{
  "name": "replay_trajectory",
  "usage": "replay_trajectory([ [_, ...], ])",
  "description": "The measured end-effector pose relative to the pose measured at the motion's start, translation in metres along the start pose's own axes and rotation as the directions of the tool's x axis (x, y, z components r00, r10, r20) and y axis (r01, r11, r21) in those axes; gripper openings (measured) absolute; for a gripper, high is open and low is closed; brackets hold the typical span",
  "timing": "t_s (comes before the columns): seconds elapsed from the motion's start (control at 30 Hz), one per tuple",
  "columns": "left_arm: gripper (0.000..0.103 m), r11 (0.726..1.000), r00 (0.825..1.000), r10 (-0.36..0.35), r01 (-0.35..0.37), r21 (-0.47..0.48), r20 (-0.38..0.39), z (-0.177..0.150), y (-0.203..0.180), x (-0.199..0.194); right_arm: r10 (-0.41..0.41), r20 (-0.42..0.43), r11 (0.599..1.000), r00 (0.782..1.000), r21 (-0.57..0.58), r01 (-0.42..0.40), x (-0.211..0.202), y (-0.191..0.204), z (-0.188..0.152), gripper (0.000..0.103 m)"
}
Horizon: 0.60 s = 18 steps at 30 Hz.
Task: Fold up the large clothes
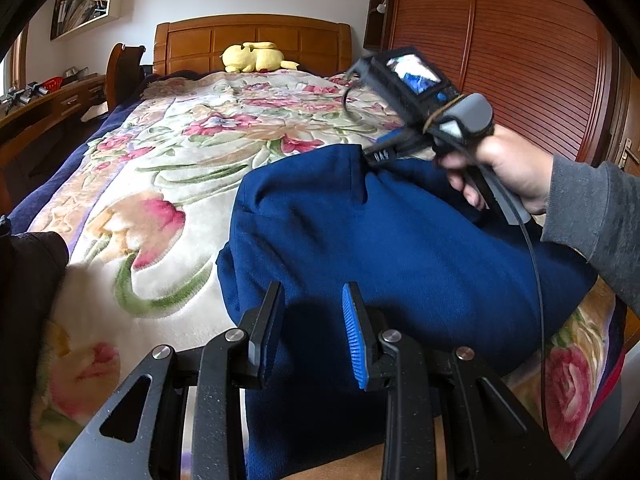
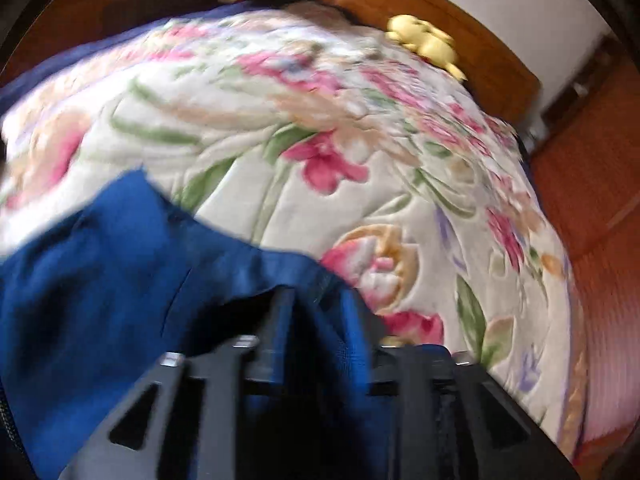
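A large dark blue garment (image 1: 400, 248) lies bunched on the floral blanket (image 1: 180, 168) of a bed. My left gripper (image 1: 314, 308) sits at its near edge, and blue cloth fills the gap between the pads and hangs below them. A hand (image 1: 504, 168) in a grey sleeve holds my right gripper (image 1: 378, 156) at the garment's far top edge. Its tip pinches up a ridge of cloth there. The right wrist view is blurred. In it the garment (image 2: 100, 280) drapes between the fingers of the right gripper (image 2: 326, 308) above the blanket (image 2: 280, 180).
A yellow plush toy (image 1: 256, 57) lies against the wooden headboard (image 1: 252, 34). A red-brown wardrobe (image 1: 500, 60) stands on the right and a wooden desk (image 1: 48, 100) on the left. Something dark (image 1: 32, 272) sits at the bed's near left edge.
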<state>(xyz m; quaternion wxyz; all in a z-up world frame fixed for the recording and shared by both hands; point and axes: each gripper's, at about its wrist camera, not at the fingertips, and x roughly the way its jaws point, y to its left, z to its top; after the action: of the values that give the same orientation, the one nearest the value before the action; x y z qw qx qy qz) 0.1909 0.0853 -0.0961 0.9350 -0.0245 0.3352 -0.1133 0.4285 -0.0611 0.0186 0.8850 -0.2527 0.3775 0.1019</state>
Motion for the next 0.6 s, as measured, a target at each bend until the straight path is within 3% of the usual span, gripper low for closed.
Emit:
replay_trajectory([
  [0.07,0.031,1.000,1.000,-0.002,0.002,-0.002,-0.002,0.000,0.001,0.001,0.013,0.031,0.998,0.999,0.061,-0.015,-0.009,-0.005,0.007,0.051],
  [0.17,0.031,1.000,1.000,-0.004,0.004,-0.002,0.001,0.000,0.000,0.000,-0.005,0.091,0.998,0.996,0.057,0.000,-0.034,-0.005,0.004,0.052],
  [0.33,0.031,0.999,0.999,-0.037,0.037,0.012,0.025,0.002,-0.005,-0.006,0.032,0.151,0.998,0.988,0.045,-0.040,-0.065,-0.028,-0.028,0.055],
  [0.43,0.031,0.998,0.998,-0.055,0.054,0.026,0.025,0.003,-0.011,-0.005,0.029,0.150,0.999,0.988,0.038,-0.035,-0.082,-0.050,-0.059,0.055],
  [0.6,0.031,0.996,0.998,-0.060,0.060,0.066,0.001,0.000,-0.026,0.000,-0.047,0.048,0.995,0.998,0.093,0.043,-0.076,-0.109,-0.111,0.055],
])
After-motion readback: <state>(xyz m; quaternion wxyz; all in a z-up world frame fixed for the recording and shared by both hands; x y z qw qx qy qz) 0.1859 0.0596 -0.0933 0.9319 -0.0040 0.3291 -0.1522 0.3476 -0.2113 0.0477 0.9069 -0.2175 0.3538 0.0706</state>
